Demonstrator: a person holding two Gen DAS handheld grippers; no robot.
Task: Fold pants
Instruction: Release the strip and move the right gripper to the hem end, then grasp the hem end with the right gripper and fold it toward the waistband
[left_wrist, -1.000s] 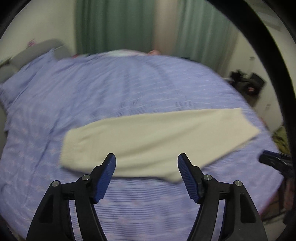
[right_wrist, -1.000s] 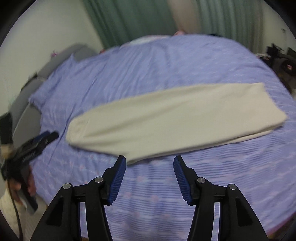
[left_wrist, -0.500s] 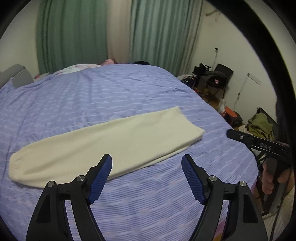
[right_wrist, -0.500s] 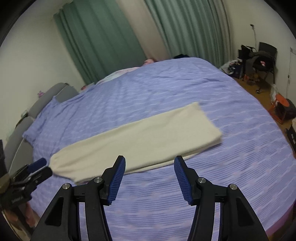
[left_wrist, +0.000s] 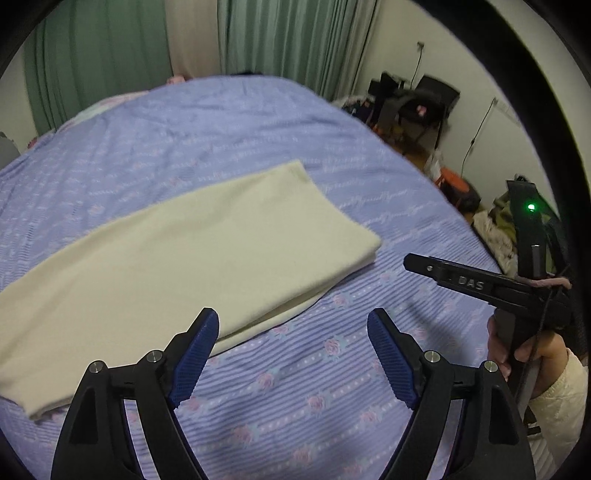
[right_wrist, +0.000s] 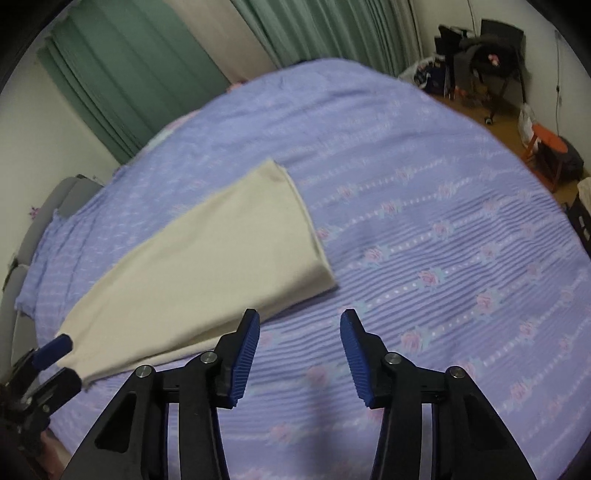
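Bed (left_wrist: 332, 387), purple floral cover; cream pants (left_wrist: 177, 254) lying flat on it.

Left claw (left_wrist: 293, 350) jaws wide apart, blue ribbed pads (left_wrist: 195, 360) facing inward, nothing between them; right claw (right_wrist: 299, 350) likewise parted and empty; right hand (left_wrist: 524, 354) wraps its handle, cream sleeve at wrist; both claws point forward, level, side by side.

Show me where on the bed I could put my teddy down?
Bare purple bedspread lies right of the cream pants, out to the bed's edge. Another free strip runs between the pants and the green curtains. In front, the open left gripper and right gripper crowd the near edge.
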